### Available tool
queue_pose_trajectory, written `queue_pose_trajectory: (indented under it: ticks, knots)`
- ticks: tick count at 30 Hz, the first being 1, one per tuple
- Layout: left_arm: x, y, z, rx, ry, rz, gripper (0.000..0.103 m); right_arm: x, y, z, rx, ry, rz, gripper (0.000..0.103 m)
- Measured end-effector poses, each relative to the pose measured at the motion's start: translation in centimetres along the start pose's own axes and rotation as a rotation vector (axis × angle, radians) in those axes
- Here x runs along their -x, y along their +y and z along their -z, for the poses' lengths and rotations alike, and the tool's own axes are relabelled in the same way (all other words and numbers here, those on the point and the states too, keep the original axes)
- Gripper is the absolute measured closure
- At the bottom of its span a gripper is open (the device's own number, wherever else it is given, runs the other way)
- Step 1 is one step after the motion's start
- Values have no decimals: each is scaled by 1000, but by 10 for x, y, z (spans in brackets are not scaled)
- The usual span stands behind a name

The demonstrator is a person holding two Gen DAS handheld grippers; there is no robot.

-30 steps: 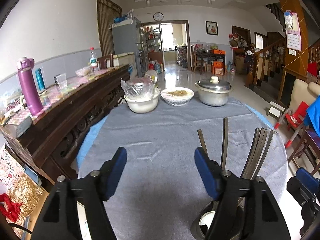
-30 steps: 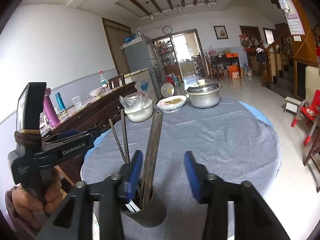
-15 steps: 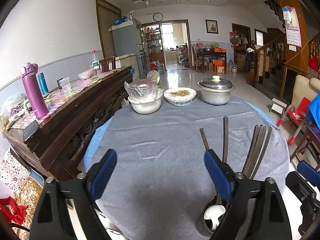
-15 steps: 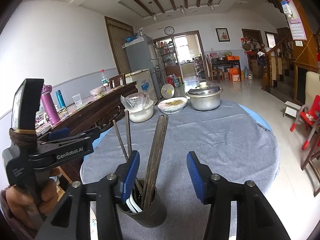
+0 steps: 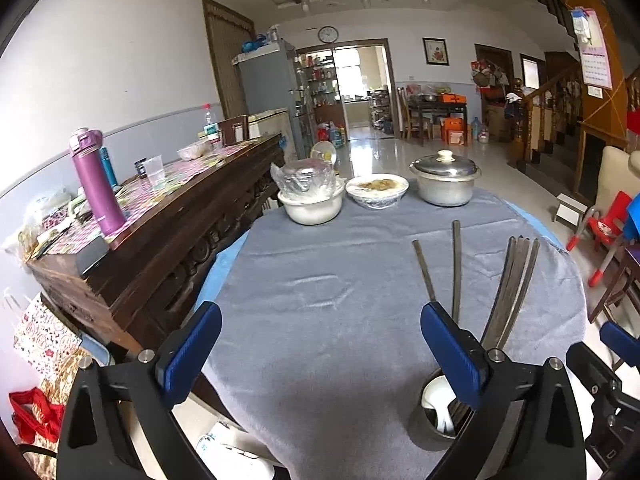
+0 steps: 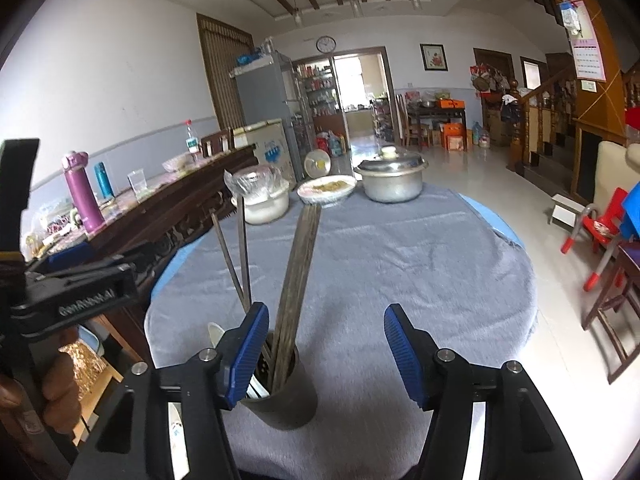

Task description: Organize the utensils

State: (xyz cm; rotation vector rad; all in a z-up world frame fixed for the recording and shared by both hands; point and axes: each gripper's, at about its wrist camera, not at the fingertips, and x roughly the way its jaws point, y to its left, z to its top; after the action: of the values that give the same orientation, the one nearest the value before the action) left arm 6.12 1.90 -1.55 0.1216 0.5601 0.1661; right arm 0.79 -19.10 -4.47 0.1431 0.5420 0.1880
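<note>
We're looking at the utensil holder (image 6: 280, 396), a dark cylindrical metal cup standing upright at the near edge of the surface (image 6: 400, 256), and everything seems to be gathered in it: a tight bundle of dark wooden chopsticks (image 6: 300, 280) leaning away from us, two thinner metal-looking sticks (image 6: 240, 256) splayed to the left, and a white ceramic spoon (image 5: 438, 398) tucked low inside. We're judging the chopsticks as light, stiff and a bit slick, so a hold around the middle of the bundle is looking safest; the spoon is likely the fragile one, smooth and glazed, best taken by its handle. The holder itself is probably top-heavy with those long sticks, so it could be tipping if nudged at the rim. The grey cloth on the surface is looking soft and slightly fuzzy, offering some friction. The left gripper (image 5: 320, 344) is standing released, jaws having just been opening wide over bare cloth, nothing between them. The right gripper (image 6: 324, 340) is also released, jaws just opening, its left pad sitting just in front of the holder and gripping nothing.
</note>
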Motion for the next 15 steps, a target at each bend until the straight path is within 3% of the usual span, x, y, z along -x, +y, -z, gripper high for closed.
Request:
queue_pose_trajectory:
  ticks: [15]
  knots:
    - [23,9,8,19,-10,10,4,2,3,7,-41,74,44,34]
